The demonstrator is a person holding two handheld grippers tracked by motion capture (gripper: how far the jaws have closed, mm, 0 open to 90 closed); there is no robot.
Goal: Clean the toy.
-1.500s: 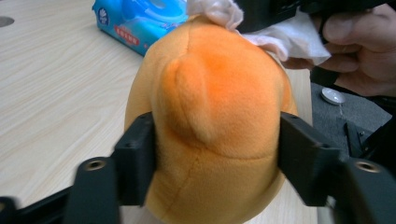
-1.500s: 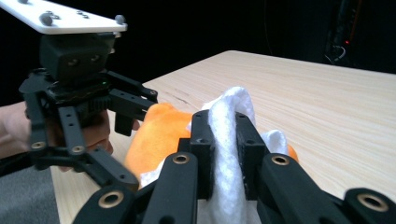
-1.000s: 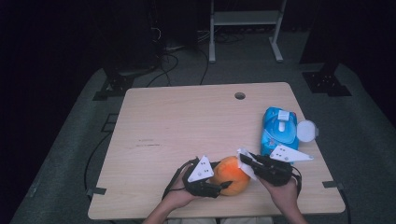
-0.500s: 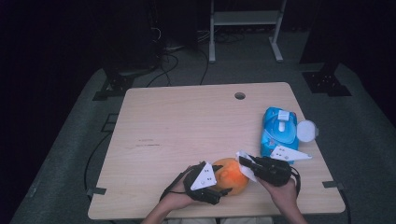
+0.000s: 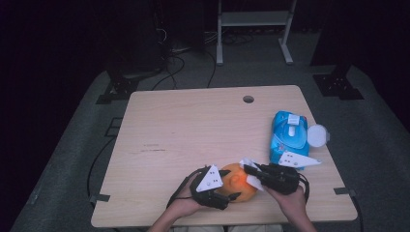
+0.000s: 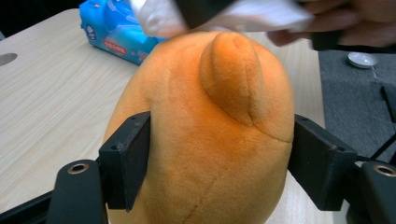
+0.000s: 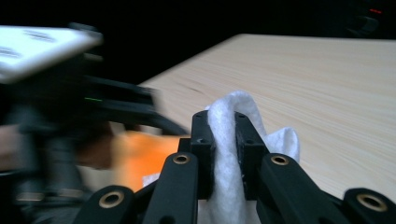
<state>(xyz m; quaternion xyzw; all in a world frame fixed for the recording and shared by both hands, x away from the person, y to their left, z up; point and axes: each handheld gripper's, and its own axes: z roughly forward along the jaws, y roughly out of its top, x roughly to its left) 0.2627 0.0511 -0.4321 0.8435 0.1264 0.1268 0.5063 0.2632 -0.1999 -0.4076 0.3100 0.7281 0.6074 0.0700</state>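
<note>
An orange plush toy (image 5: 238,184) rests near the table's front edge, and my left gripper (image 5: 227,186) is shut on it. In the left gripper view the plush toy (image 6: 205,135) bulges between the two black jaws, which press on its sides. My right gripper (image 5: 251,173) is shut on a white wet wipe (image 7: 226,140), whose folds stick out above and below the jaws. The wet wipe (image 5: 249,169) lies against the right top of the toy. In the left gripper view the wet wipe (image 6: 261,11) sits just over the toy's top.
A blue pack of wet wipes (image 5: 287,135) lies at the right side of the table (image 5: 193,125), with a white round lid (image 5: 317,135) beside it at the table's edge. A small cable hole (image 5: 248,99) sits near the far edge.
The left gripper and the toy have shifted slightly toward the front edge. The right gripper has moved left with the wipe, onto the toy.
</note>
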